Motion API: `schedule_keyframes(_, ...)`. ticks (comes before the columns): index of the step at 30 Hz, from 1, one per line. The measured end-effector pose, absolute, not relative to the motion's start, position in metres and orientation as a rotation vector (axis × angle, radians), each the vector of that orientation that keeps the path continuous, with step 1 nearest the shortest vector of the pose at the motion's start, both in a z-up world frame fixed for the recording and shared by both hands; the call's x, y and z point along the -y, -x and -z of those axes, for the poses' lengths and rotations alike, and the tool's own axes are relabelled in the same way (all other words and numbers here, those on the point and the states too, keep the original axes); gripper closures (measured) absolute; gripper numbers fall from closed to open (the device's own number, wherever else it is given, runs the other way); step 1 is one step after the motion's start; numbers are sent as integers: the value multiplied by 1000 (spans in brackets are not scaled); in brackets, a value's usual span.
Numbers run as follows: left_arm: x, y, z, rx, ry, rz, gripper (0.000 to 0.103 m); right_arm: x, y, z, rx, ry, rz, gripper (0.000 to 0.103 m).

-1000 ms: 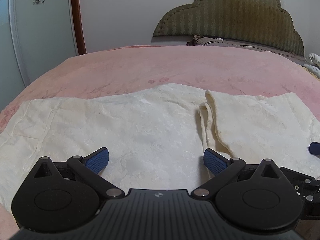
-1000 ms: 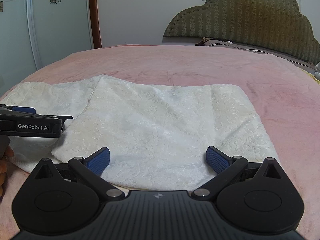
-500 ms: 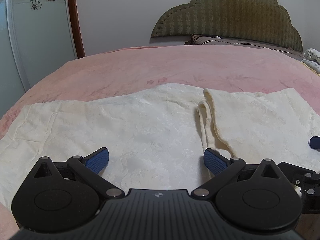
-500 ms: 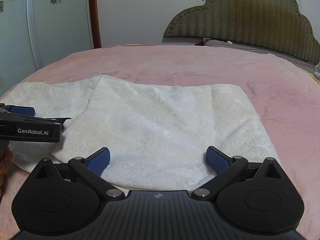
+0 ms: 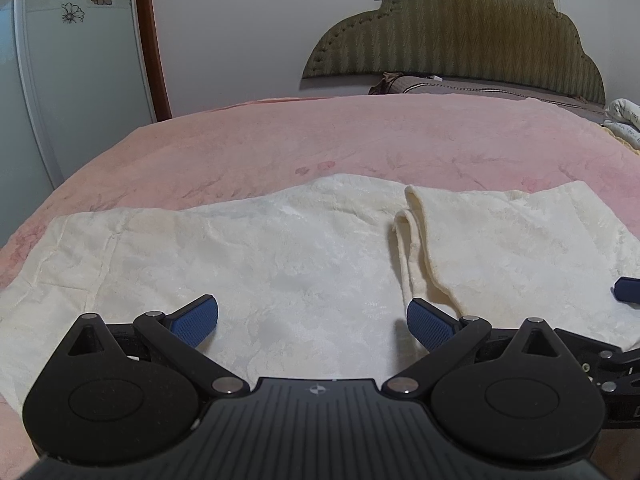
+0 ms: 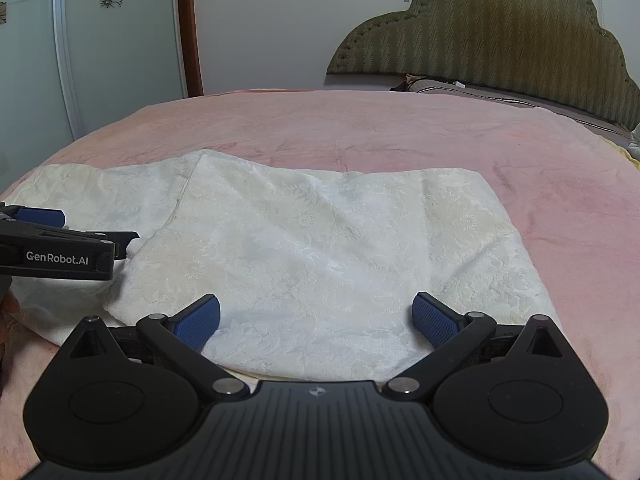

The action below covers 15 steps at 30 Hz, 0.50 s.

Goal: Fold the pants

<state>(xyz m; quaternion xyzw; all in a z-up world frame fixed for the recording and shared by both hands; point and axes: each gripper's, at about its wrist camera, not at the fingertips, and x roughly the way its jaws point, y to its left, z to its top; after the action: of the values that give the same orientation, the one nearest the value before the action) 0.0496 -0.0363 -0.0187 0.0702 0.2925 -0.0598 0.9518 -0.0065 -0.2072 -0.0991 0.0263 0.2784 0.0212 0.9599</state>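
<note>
Almost nothing has moved since the earlier frames: only the left wrist view has shifted a little, so the cream-white patterned fabric pants [image 5: 280, 264] sit slightly lower in it, and both grippers hover as before. These pants lie flat across the pink bedspread [image 5: 360, 140], with one part folded over on the right side.

From the left wrist view, the left gripper [image 5: 312, 320] has its blue-padded fingers [image 5: 196, 318] wide apart, holding nothing, low over the single layer of cloth. Its right finger is just beside the folded edge. This view alone shows the doubled hem of the folded part and the long left part of the cloth. At the far right edge, one blue tip of the other gripper appears.

From the right wrist view, the right gripper [image 6: 316, 320] also has its fingers [image 6: 434, 320] apart and empty, above the near edge of the folded layer [image 6: 328, 256]. Only here the side of the left tool shows, with its "GenRobot.AI" label. An olive-green scalloped headboard [image 6: 480, 40] stands behind the bed.
</note>
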Motion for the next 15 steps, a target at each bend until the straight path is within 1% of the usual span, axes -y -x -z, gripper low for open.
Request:
schedule_keyframes(9,18,-31,4,-570,-173,94,1,207,7,99,-565,-53,-43,0)
schedule_keyframes(15,-15,-25,-4,-579,-68,79,1,208,5,99,-568,-61,-39,0)
